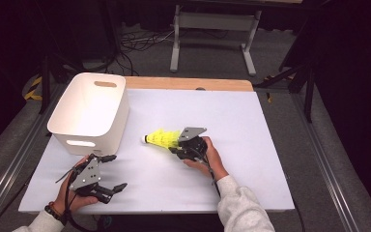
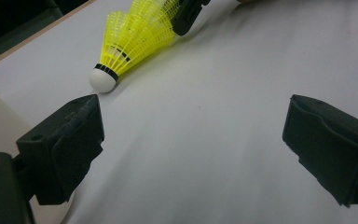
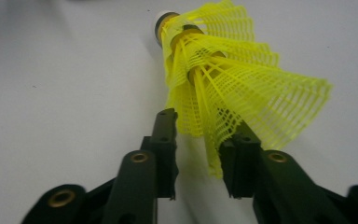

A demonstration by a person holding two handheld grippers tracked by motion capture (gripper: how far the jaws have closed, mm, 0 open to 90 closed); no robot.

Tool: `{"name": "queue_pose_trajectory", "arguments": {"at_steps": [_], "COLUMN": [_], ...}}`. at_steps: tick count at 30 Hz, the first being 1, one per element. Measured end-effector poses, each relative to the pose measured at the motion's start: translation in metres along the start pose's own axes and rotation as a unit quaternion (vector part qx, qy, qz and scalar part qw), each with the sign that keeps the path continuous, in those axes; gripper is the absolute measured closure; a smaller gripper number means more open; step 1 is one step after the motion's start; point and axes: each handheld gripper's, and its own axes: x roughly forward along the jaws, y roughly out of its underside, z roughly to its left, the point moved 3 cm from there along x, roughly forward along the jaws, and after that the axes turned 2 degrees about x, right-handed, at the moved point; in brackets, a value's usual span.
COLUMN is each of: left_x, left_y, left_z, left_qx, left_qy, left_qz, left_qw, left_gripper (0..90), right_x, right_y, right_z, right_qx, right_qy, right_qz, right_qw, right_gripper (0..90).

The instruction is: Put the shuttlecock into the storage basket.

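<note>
The yellow shuttlecock (image 1: 160,138) lies on its side on the white table (image 1: 251,145), just right of the white bin (image 1: 91,112). The right gripper (image 3: 198,154) has its jaws partly open around the skirt edge. The left gripper (image 1: 110,171) rests near the table's front edge, its jaws wide open and empty.

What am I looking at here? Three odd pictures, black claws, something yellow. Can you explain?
A person sits at a table holding a hand-operated gripper in each hand. One picture looks down from above; the other two come from small cameras riding on each gripper. A white bin stands on the left. A yellow shuttlecock lies on its side. The right gripper has its jaws around the edge of the shuttlecock's skirt, slightly apart, so it looks loosely held or released. The left gripper is wide open and holds nothing.
</note>
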Motion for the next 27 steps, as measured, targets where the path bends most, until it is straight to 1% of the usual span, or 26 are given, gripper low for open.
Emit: {"name": "queue_pose_trajectory", "arguments": {"at_steps": [1,2,5,6,7,9,10,13,15,18,22,24,25,27], "left_x": [0.001,0.001,0.004,0.004,0.003,0.002,0.002,0.001,0.001,0.001,0.0,0.0,0.0,0.001], "left_y": [0.0,0.0,0.001,0.0,0.001,0.001,0.001,0.001,0.001,0.001,0.0,0.0,0.0,0.0], "left_z": [0.001,0.001,0.0,0.0,0.0,0.0,0.0,0.0,0.0,0.0,0.0,0.0,0.0,-0.001], "left_qx": [0.0,0.0,-0.001,-0.001,-0.001,-0.002,-0.002,-0.002,-0.002,-0.001,0.0,0.0,0.001,0.002], "left_qy": [0.001,0.001,0.004,0.003,0.002,0.0,0.0,-0.002,-0.003,-0.003,-0.003,-0.004,-0.004,-0.003], "left_qz": [0.001,0.001,0.005,0.005,0.006,0.005,0.005,0.004,0.005,0.004,0.004,0.004,0.005,0.006], "left_qw": [1.0,1.0,1.0,1.0,1.0,1.0,1.0,1.0,1.0,1.0,1.0,1.0,1.0,1.0], "left_gripper": [6.2,6.2,6.2,6.2,6.2,6.2,6.2,6.2,6.1,6.1,6.1,6.1,6.2,6.2], "right_x": [0.0,0.0,0.0,0.0,-0.002,-0.003,-0.003,-0.005,-0.006,-0.008,-0.014,-0.018,-0.021,-0.025], "right_y": [0.002,0.002,0.004,0.004,0.003,0.003,0.003,0.002,0.001,0.0,-0.003,-0.005,-0.006,-0.007], "right_z": [0.001,0.001,0.002,0.002,0.003,0.003,0.003,0.006,0.008,0.01,0.013,0.013,0.013,0.012], "right_qx": [0.006,0.006,0.007,0.006,0.01,0.011,0.009,0.005,-0.002,-0.009,-0.029,-0.032,-0.031,-0.03], "right_qy": [-0.001,-0.001,0.001,0.008,0.007,0.009,0.011,0.009,0.019,0.024,0.042,0.048,0.052,0.054], "right_qz": [0.002,0.002,0.01,0.01,0.004,0.003,0.005,0.009,0.012,0.013,0.011,0.005,-0.003,-0.008], "right_qw": [1.0,1.0,0.9999,0.9999,0.9999,0.9999,0.9999,0.9999,0.9997,0.9996,0.9986,0.9983,0.9981,0.9981], "right_gripper": [57.3,57.3,48.2,45.6,43.9,41.4,39.9,35.2,30.1,29.9,27.0,26.1,26.1,25.6]}}
